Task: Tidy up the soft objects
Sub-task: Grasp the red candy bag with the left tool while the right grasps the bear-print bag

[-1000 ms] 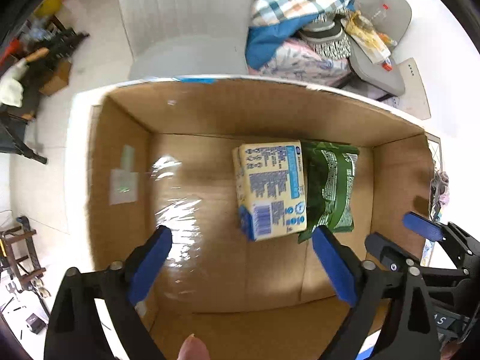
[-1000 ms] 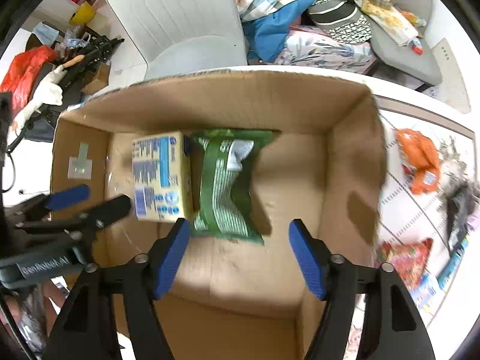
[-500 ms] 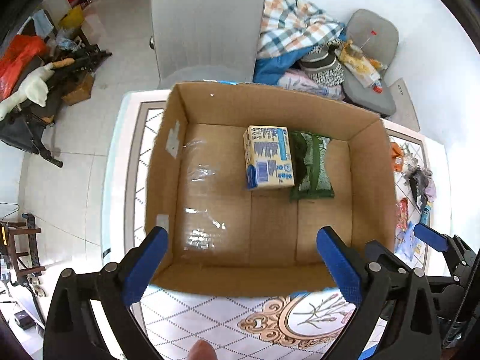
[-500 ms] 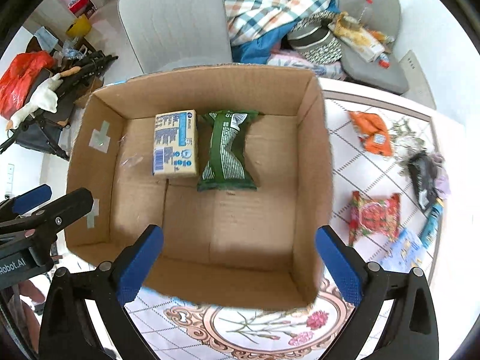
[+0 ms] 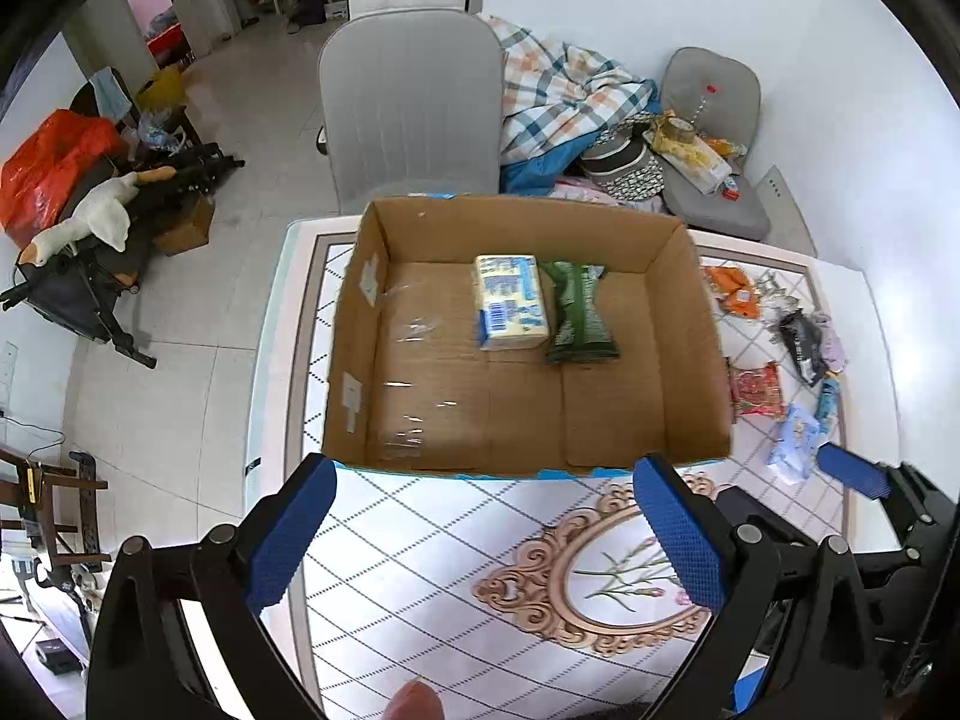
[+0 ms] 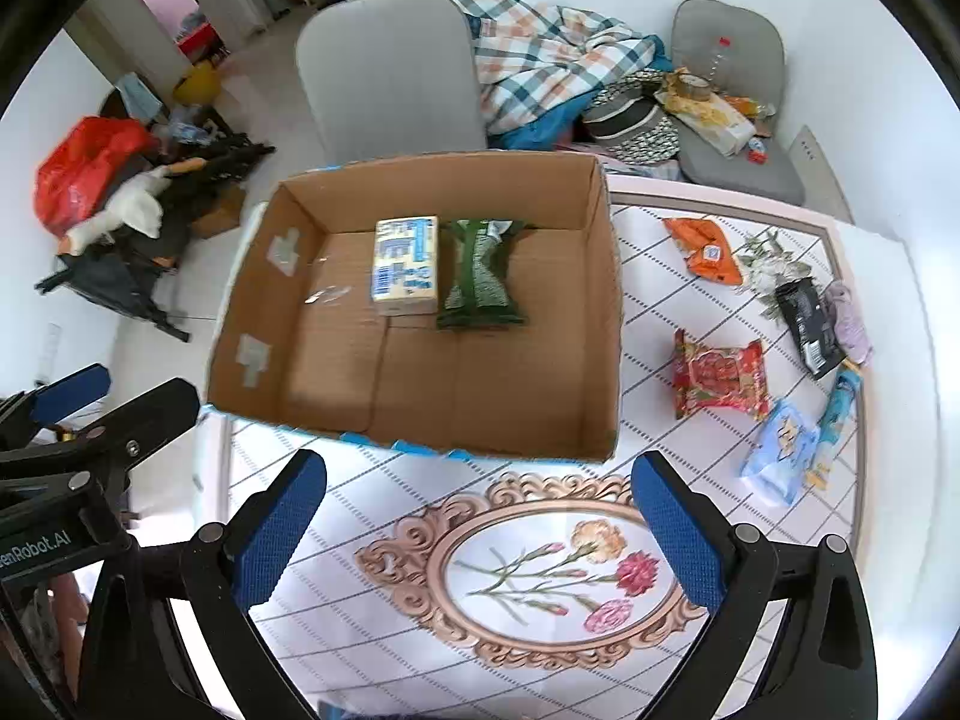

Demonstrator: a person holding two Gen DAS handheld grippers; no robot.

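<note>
An open cardboard box (image 5: 690,360) (image 6: 609,324) stands on the table. Inside lie a yellow-and-blue pack (image 5: 510,300) (image 6: 405,264) and a green packet (image 5: 579,312) (image 6: 483,273), side by side. On the table right of the box lie an orange packet (image 6: 705,249), a red packet (image 6: 720,372), a black packet (image 6: 807,324), a light-blue packet (image 6: 780,450) and a blue tube (image 6: 840,408). My left gripper (image 5: 480,534) is open and empty, above the table in front of the box. My right gripper (image 6: 480,528) is open and empty, likewise.
The table has a tiled cloth with a floral oval (image 6: 540,570) near me. A grey chair (image 5: 414,102) stands behind the box, with a pile of blankets (image 5: 570,96) and a second cluttered chair (image 5: 714,138). Clutter sits on the floor at left (image 5: 90,198).
Both grippers have pulled back and up out of the box, from just above its floor to in front of its near wall. The two packs stayed in place.
</note>
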